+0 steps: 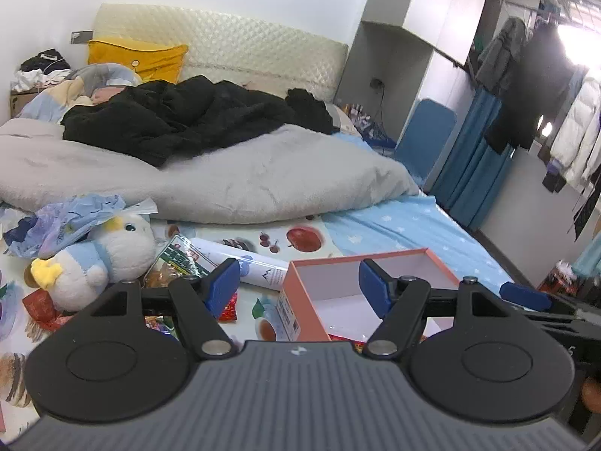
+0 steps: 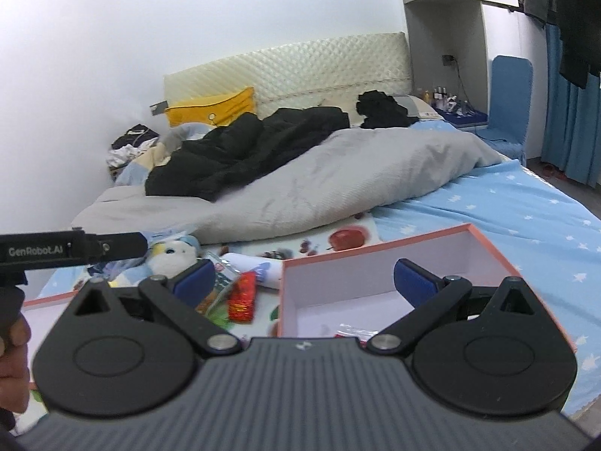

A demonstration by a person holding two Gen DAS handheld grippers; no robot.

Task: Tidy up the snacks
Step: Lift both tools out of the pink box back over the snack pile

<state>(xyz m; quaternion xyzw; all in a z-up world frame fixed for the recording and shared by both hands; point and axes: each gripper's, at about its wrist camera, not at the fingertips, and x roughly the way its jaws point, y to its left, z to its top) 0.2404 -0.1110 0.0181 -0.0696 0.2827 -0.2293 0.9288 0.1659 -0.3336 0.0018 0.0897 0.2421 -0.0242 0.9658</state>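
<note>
An orange box [image 1: 293, 285] with a white inside lies open on the bed, with a red wrapper [image 1: 343, 337] on its floor. My left gripper [image 1: 298, 287] hovers open above its near left corner, nothing between the pads. Loose snacks lie left of the box: a red packet [image 1: 229, 310], a green packet [image 1: 182, 259] and a white tube [image 1: 259, 267]. In the right wrist view my right gripper [image 2: 306, 280] is open and empty over the same box [image 2: 484, 240]. A red packet [image 2: 242, 297] lies left of the box there.
A blue and white plush toy [image 1: 109, 259] and crumpled blue plastic [image 1: 64, 221] sit left of the snacks. A grey duvet [image 1: 244, 184] and black clothing [image 1: 180, 120] fill the bed behind. A second orange-rimmed piece [image 2: 49, 298] lies at left, beside a person's hand [image 2: 15, 338].
</note>
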